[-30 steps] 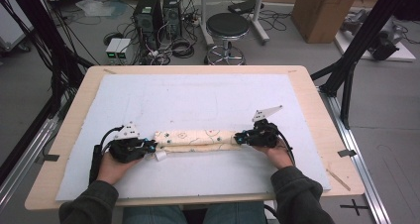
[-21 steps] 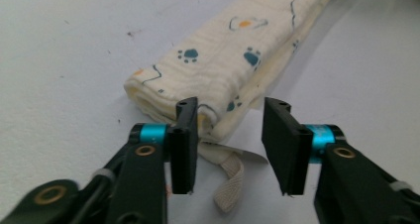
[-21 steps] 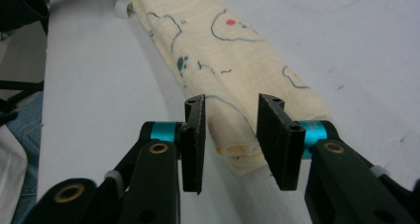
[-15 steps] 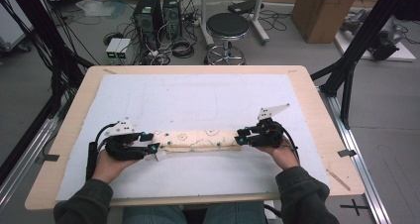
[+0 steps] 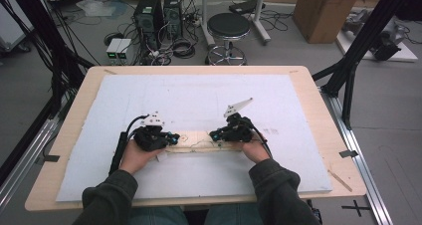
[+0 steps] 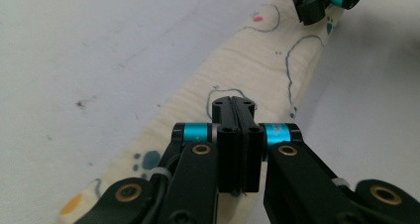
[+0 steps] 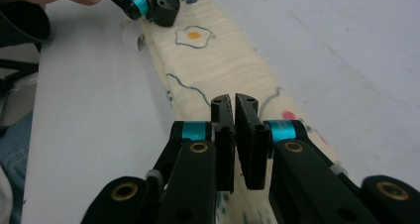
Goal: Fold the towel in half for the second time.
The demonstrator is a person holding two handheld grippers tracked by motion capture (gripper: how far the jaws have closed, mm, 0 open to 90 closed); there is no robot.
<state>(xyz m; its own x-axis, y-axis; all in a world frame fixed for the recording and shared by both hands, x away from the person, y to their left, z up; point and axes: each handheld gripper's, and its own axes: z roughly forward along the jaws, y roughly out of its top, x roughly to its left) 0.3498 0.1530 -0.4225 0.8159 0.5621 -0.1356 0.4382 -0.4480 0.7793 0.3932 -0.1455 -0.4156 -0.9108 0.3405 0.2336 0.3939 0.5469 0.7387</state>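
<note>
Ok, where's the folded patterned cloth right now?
In the high view, the folded patterned cloth lies as a narrow strip on the white mat, near the person's edge, between the two hand-held grippers.

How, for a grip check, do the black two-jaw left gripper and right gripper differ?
On the left gripper the jaws meet flush; on the right gripper they leave a thin slit. The left is at the fried-egg end of the cream printed cloth, the right at its pink-dot end. Shared: both have just closed shut, no cloth seen between.
</note>
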